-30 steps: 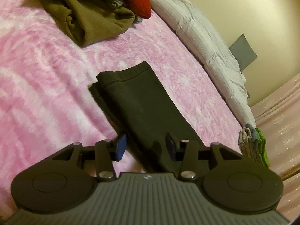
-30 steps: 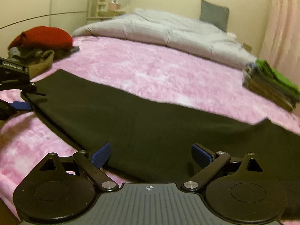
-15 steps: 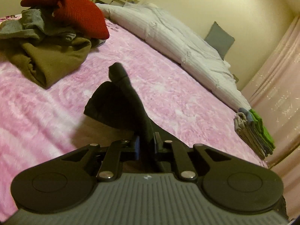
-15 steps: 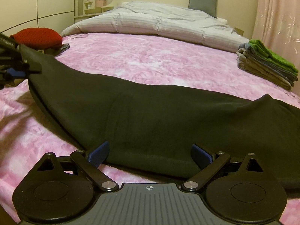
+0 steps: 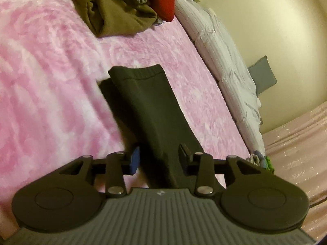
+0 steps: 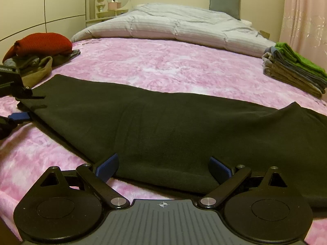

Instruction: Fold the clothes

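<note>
Lying flat again on the pink blanket (image 6: 163, 65), the dark trousers (image 6: 173, 126) were lifted half a second ago; the left gripper (image 5: 159, 159) has released them, jaws apart. Right gripper (image 6: 164, 167) stays wide open. Folding can proceed.

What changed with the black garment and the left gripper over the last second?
The left gripper clamped the black garment and lifted its end, then lowered it flat and opened, letting go. The right gripper stayed open at the near edge; the folded stack is unmoved.
</note>
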{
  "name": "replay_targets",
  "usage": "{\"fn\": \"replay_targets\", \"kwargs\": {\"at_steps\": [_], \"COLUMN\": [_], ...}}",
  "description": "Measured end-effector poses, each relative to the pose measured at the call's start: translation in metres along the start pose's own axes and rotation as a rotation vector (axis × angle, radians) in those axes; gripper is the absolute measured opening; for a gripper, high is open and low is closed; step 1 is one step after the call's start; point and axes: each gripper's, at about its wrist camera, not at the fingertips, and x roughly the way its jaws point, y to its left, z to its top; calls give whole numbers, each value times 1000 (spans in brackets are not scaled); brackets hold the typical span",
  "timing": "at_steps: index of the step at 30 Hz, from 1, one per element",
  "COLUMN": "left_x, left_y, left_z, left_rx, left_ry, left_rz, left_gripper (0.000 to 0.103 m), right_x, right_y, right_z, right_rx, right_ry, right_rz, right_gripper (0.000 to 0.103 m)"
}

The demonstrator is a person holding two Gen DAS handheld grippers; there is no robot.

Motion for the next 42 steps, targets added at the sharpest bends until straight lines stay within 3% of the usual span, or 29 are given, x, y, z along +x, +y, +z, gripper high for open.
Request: {"fn": "replay_targets", "kwargs": {"at_steps": [5,7,9,10,13,16,21,25,28,30,32,35,37,39,42], "left_x": [-8,-8,-4,-1,2,0,-13,-30,-42,-43,-32,-1,20,26,13], "left_y": [15,15,13,13,11,-5,-63,-130,-188,-219,-240,-247,-237,-224,-216], "left_z": [-2,-3,-4,-4,-2,1,-3,-21,-57,-94,-139,-210,-253,-279,-267], "left_rx": [-179,-151,-115,-117,-105,35,358,608,858,1008,1144,1307,1409,1482,1411], "left_ry": [-45,-39,-29,-27,-25,-35,-71,-111,-108,-55,52,235,336,346,333], "left_rz": [-56,-41,-18,-14,-14,-1,-25,-142,-262,-337,-391,-379,-310,-241,-265], "left_gripper": [30,29,23,14,10,8,6,6,6,7,12,29,29,29,30], "right_x": [0,0,1,1,2,2,2,-10,-42,-64,-87,-115,-130,-140,-148], "right_y": [0,-1,0,0,0,0,-2,-35,-92,-133,-176,-229,-250,-266,-277], "right_z": [0,1,1,1,0,0,-2,3,0,-6,-15,-37,-50,-62,-72], "right_rx": [1,3,5,6,5,3,0,129,362,509,646,803,866,915,962], "right_ry": [-1,0,-1,-3,-4,-4,-13,-25,-96,-139,-178,-206,-205,-198,-187], "right_rz": [0,1,-2,-5,-4,-4,10,112,89,49,-13,-96,-125,-132,-89], "right_gripper": [96,96,96,96,96,96,96,96,96,96,96,96,96,96,96]}}
